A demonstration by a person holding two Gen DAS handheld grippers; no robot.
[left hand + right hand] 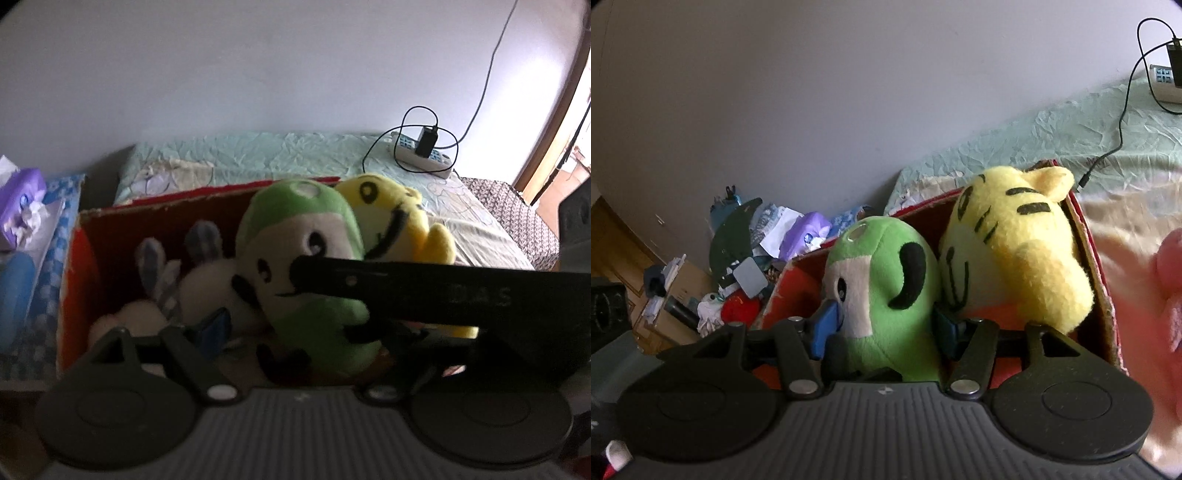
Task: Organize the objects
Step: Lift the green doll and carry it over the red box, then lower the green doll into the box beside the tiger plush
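A red cardboard box (74,258) lies on the bed and holds a white bunny plush (207,291), a green plush (314,258) and a yellow tiger plush (402,221). My left gripper (284,332) is open at the box's near side. Its blue left pad (216,326) sits by the bunny, and its right finger is hidden behind a black bar (424,295), apparently the other gripper. In the right wrist view my right gripper (886,328) stands open around the green plush (886,280), blue pads (827,326) close along its sides. The tiger (1015,258) leans against the box's right wall (1089,254).
A crumpled pale green sheet (258,155) covers the bed behind the box. A power strip with charger and cable (424,147) lies at the back right. A purple tissue pack (22,199) and mixed clutter (746,266) are left of the box. Something pink and plush (1171,280) lies to the right.
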